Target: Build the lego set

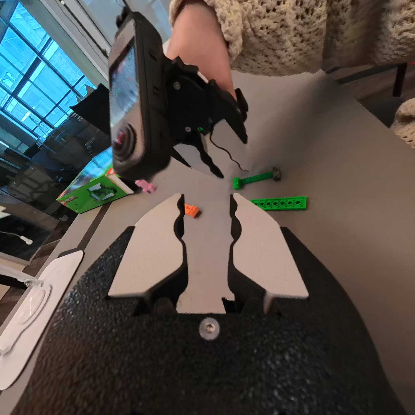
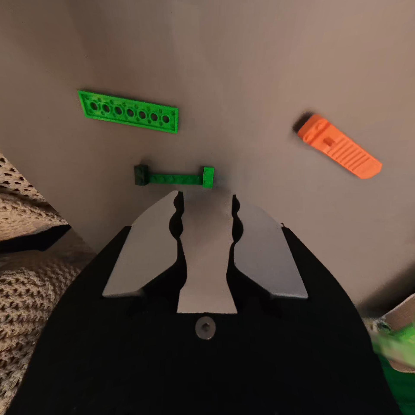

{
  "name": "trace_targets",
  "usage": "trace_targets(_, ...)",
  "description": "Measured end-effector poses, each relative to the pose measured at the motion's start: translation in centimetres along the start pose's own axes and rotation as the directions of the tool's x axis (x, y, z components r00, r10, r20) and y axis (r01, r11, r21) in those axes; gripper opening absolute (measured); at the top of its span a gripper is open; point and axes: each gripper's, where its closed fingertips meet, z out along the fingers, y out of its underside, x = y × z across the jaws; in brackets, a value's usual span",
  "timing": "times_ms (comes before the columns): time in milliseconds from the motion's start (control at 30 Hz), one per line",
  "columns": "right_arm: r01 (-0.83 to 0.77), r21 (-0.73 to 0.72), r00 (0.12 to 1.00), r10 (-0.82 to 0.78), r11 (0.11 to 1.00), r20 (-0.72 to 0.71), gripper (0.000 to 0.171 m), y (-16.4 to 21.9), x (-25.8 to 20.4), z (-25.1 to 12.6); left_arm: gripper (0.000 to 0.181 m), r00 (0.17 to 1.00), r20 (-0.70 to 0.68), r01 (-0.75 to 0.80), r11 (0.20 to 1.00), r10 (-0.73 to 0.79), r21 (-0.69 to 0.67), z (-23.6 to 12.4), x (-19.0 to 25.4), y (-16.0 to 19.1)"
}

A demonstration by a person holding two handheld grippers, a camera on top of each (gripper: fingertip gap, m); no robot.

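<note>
Both claws, left (image 1: 206,197) and right (image 2: 207,194), gaping and empty; light, stiff green strip (image 2: 174,178): best pinched mid-bar off tabletop (image 2: 247,67).

No legible writing, even on the green box (image 1: 96,190).

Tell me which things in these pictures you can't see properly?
- Pink piece, left wrist view: partly behind the right gripper.
- Orange tool, left wrist view: partly behind the left gripper.
- Green box, right wrist view: blurred, cut off by the edge.
- Dark brick on the narrow green strip, left wrist view: too small to make out.
</note>
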Motion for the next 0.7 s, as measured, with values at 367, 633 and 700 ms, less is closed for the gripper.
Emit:
trace_targets(367,0.114,0.729,0.986,0.014,0.675,-0.167,0.041,-0.8,-4.0,-3.2,0.052,0.940,-0.340,-0.057,0.984,-0.003,-0.167,1.9,7.3,-0.2)
trace_targets(633,0.151,0.842,0.976,0.058,0.517,-0.210,0.038,-1.1,-6.6,-3.5,0.086,0.835,-0.464,0.045,0.876,-0.297,-0.480,4.2,8.1,2.8)
trace_targets(700,0.137,0.856,0.978,0.069,0.499,-0.196,0.038,-1.0,-6.7,-3.2,0.084,0.820,-0.471,0.040,0.854,-0.324,-0.518,4.4,8.3,3.5)
